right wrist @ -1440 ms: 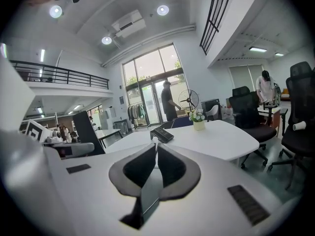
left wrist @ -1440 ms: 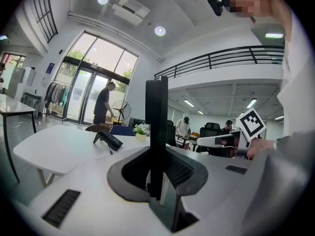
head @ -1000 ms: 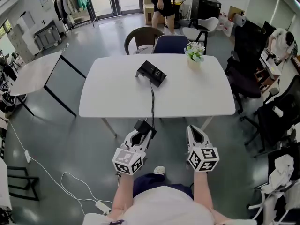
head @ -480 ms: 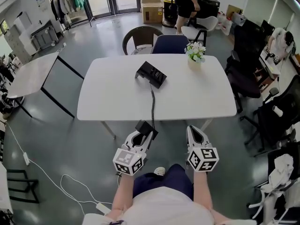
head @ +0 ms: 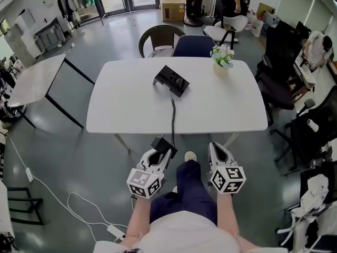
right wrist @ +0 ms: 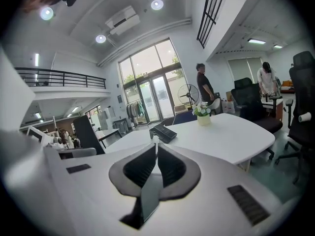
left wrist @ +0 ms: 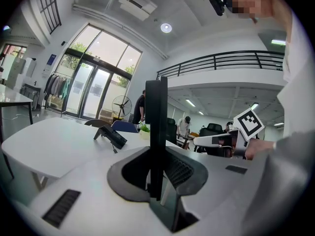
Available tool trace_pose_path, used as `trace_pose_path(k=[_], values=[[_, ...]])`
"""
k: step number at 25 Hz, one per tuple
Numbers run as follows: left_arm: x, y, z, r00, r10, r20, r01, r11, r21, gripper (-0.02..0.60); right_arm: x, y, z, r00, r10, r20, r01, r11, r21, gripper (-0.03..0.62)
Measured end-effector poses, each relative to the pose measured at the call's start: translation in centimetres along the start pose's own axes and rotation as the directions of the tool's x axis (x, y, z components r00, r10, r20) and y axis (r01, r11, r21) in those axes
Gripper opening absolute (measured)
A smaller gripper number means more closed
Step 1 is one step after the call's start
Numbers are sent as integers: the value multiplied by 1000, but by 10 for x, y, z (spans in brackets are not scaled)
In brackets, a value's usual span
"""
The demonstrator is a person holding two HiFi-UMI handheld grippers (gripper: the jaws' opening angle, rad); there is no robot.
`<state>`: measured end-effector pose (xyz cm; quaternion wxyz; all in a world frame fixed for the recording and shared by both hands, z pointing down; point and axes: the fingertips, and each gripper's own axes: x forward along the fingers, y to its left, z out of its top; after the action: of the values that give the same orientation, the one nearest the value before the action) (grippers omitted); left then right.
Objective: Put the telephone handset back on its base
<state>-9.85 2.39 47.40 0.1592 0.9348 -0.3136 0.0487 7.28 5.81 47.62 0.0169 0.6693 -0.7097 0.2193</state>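
Note:
The black telephone base sits on the white table at its far middle, and its cord runs off the near edge. Below that edge my left gripper is shut on the black handset. In the left gripper view the handset stands as an upright slab clamped between the jaws, with the base well ahead on the table. My right gripper hangs beside the left one, shut with nothing in it. Its own view looks over the closed jaws towards the base.
A small flower pot stands at the table's far right. Two chairs are tucked behind the table, black office chairs crowd the right side, and a second white table stands at the left. A white cable lies on the floor.
The person's leg has stepped forward between the two grippers. A person at the back of the room has walked to the right. Both grippers hold as before.

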Motion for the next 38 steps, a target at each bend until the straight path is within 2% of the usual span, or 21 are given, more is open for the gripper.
trace_pose_path(k=[10,25,38], values=[[25,22,8,1000,25,14,-24,1000,-13,84,40,-4,9,999,44,-13,-44,999,-16,38],[109,66,43,997,63,40,-61,997,-41,84,129,-37,60,995,95,-35,-97,994,-48,37],[188,99,58,995,95,11,-94,994,-50,84,201,-77,89,989,127,-71,-130,991,-43,38]])
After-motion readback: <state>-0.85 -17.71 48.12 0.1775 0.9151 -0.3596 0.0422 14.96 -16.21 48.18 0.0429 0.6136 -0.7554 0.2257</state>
